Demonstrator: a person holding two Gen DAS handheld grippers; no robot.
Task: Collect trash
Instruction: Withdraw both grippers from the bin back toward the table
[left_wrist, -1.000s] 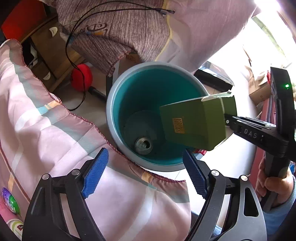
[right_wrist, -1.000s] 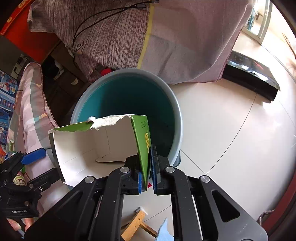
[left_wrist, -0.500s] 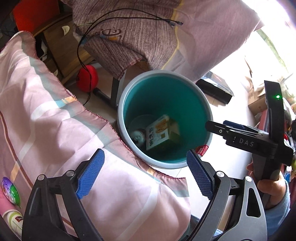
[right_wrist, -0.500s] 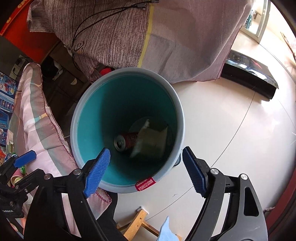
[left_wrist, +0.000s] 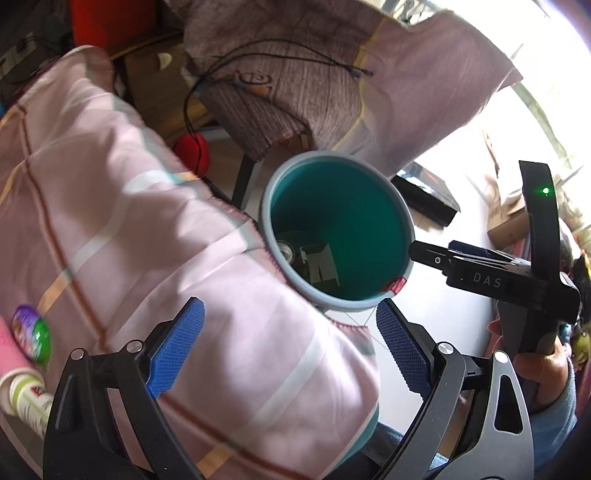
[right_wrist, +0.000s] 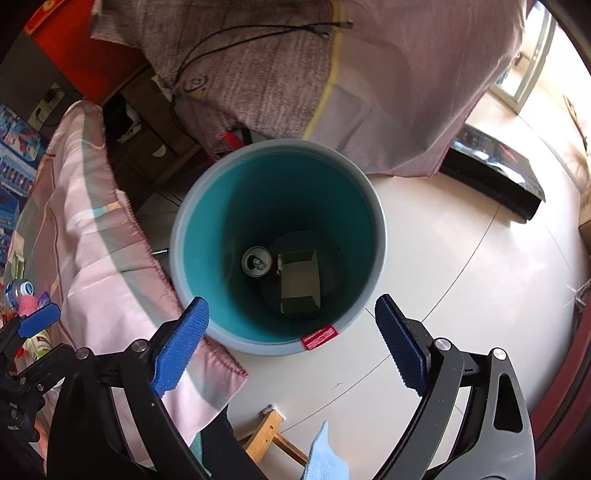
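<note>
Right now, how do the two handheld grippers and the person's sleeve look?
The left gripper and the right gripper have black frames, silver rivets and ribbed blue pads. Seen from the left wrist, the right one bears white letters "DAS" and a green light. The sleeve is light blue.

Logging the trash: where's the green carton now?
In the right wrist view, the green carton lies at the bottom of the teal bin, right of the drink can.
</note>
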